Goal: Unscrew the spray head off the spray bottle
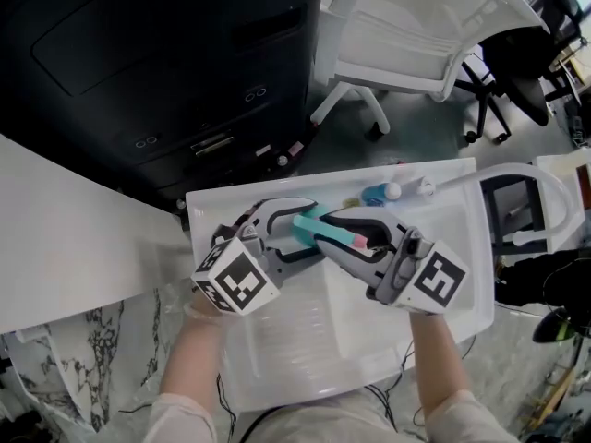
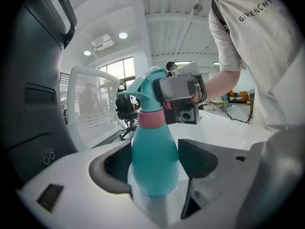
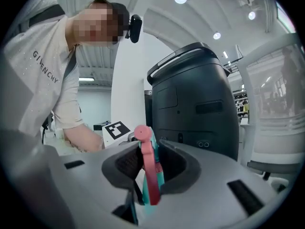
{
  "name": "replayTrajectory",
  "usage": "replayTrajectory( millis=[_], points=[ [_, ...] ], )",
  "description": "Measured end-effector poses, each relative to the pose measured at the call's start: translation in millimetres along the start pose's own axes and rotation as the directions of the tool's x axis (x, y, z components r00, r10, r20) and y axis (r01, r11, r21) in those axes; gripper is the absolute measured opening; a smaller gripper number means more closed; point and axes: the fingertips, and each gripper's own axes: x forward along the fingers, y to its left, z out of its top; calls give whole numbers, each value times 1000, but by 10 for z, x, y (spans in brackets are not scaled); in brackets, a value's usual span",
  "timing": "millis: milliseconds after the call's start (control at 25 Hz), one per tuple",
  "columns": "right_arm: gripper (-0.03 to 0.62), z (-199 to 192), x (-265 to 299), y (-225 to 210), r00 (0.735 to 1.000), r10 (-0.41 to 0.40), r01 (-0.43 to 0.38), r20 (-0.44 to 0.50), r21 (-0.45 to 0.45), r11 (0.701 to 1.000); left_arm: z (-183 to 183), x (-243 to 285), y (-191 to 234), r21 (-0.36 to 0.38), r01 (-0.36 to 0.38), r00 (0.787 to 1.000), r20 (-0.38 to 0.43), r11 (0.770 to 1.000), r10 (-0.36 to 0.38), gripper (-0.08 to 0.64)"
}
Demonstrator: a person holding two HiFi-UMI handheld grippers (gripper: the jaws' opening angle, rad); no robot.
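Over the white tray [image 1: 305, 344] I hold a teal spray bottle [image 1: 308, 228] between both grippers. My left gripper [image 1: 294, 236] is shut on the bottle's body [image 2: 155, 161], one dark pad on each side. A pink collar [image 2: 151, 119] joins the body to the teal spray head [image 2: 147, 86]. My right gripper [image 1: 349, 236] is shut on that head, with the pink trigger [image 3: 148, 168] standing between its pads. In the left gripper view the right gripper [image 2: 180, 90] covers the head's far side.
A small blue-and-white item [image 1: 382, 192] and a white tube [image 1: 517, 175] lie at the tray's far edge. A large black machine [image 1: 166, 53] and a white chair [image 1: 406, 35] stand beyond. A white panel [image 1: 65, 229] lies to the left on marbled tabletop [image 1: 65, 381].
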Motion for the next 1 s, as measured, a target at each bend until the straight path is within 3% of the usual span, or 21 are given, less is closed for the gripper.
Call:
replayTrajectory(
  millis=[160,280,440,520,640,720,880,1000],
  points=[
    [95,-9,113,31,997,27,-32,67,68,997,-80,-179,14,-6,5,999,-53,1000,-6,307],
    [95,-5,261,100,989,105,-117,108,112,987,-150,-344,36,-1,25,997,-75,1000,-25,307],
    [95,41,426,272,957,279,-286,79,86,954,-181,-474,-21,26,117,987,-110,993,-114,308],
    [97,79,493,296,955,291,-294,60,52,954,-182,-506,-5,11,100,990,-101,995,-98,308],
    [120,130,508,180,991,109,-111,79,22,994,-171,-516,105,-42,-29,997,-68,999,26,308],
    [214,100,404,75,995,-50,47,91,32,998,-179,-481,141,-59,-115,991,-70,992,111,307],
    [242,20,29,-118,948,-300,292,106,81,953,-165,-385,141,-73,-233,972,-55,970,229,307],
    [245,64,-132,-95,920,-372,358,127,117,926,-164,-390,191,-104,-303,953,-26,947,302,307]
  ],
)
